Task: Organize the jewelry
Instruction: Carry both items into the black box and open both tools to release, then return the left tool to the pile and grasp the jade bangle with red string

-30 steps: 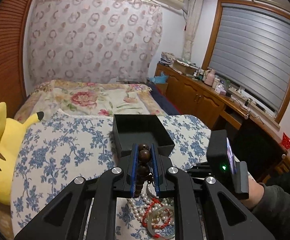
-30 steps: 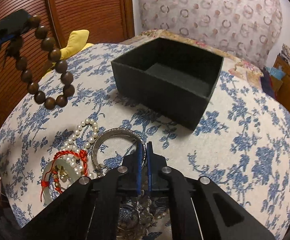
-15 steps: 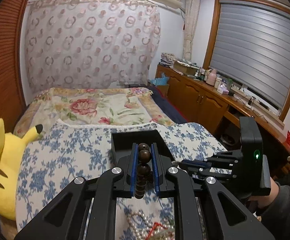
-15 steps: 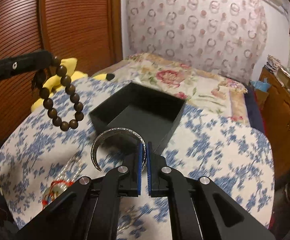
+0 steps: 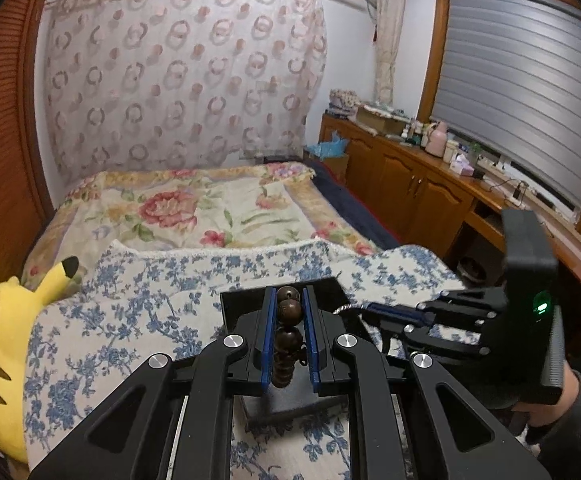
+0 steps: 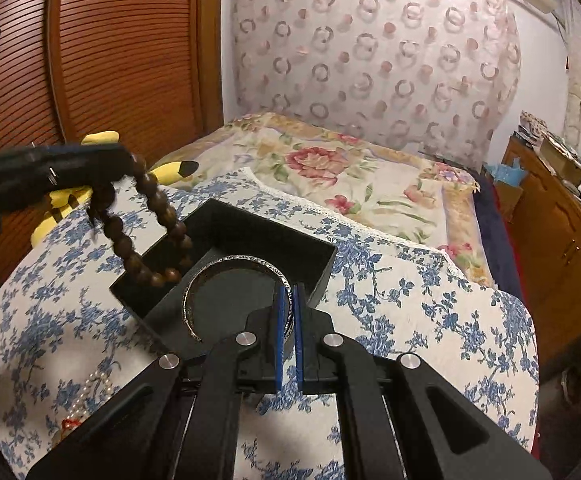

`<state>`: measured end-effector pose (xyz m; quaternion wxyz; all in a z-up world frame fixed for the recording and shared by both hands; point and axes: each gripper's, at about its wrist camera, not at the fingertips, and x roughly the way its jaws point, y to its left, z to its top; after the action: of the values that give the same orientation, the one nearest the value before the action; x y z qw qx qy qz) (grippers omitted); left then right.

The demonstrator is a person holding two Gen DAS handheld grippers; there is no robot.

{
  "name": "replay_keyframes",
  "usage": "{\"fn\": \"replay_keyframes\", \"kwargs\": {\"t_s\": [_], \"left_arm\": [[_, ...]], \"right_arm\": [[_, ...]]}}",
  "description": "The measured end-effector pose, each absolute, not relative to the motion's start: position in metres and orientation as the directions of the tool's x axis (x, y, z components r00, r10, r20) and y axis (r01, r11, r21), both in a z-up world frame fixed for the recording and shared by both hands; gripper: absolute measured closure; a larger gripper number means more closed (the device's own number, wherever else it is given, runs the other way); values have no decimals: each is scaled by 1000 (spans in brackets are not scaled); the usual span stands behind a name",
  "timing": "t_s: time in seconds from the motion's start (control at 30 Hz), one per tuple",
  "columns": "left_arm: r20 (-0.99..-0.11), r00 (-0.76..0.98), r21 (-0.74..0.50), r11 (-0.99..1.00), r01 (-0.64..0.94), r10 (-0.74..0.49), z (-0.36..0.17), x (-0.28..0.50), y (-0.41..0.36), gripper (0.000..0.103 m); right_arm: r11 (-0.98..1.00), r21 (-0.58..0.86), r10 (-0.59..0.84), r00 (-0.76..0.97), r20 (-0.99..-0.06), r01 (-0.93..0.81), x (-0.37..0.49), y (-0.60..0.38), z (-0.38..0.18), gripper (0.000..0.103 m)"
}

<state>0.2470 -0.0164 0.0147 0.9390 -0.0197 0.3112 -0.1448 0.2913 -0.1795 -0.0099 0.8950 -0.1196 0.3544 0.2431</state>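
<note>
The left hand-held gripper [image 5: 288, 310] clamped a wooden bead bracelet [image 6: 146, 228] that hung over the near left corner of the open black box [image 6: 250, 236], while the right hand-held gripper [image 6: 289, 312] pinched a silver bangle [image 6: 226, 276] above the box's near side. Neither piece lay inside, and the box looked empty. A pearl strand [image 6: 90, 392] and a red piece [image 6: 68, 424] waited on the floral surface [image 6: 430, 320] to the near left.

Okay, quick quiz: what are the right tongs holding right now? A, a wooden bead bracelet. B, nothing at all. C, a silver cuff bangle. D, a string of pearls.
C. The right tongs are closed on a silver cuff bangle held over the black box, while the wooden bead bracelet hangs from the left tongs.
</note>
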Motion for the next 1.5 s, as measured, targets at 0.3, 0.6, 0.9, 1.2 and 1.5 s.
{"fn": "replay_keyframes", "kwargs": {"t_s": [0.3,0.6,0.9,1.2,1.5], "left_arm": [[-623,739,-137,966,217,-255,-18,252,-6,76],[-605,766,-113,976,186,-217,-24,221,17,32],[-576,797,-65,983,173,-179,-34,187,26,9],[-598,775,-63,977,206,-202,-48,146,12,8],[-632,747,-55,973,224,-208,-66,107,-3,8]], "right_arm": [[843,-75,335,629,-701,-532,298,-167,-20,98],[838,-97,321,630,-707,-537,300,-153,-26,95],[846,-96,329,655,-681,-525,288,-165,-13,83],[848,-52,371,661,-653,-528,226,-219,-3,66],[849,-5,393,638,-662,-529,170,-243,-22,40]]}}
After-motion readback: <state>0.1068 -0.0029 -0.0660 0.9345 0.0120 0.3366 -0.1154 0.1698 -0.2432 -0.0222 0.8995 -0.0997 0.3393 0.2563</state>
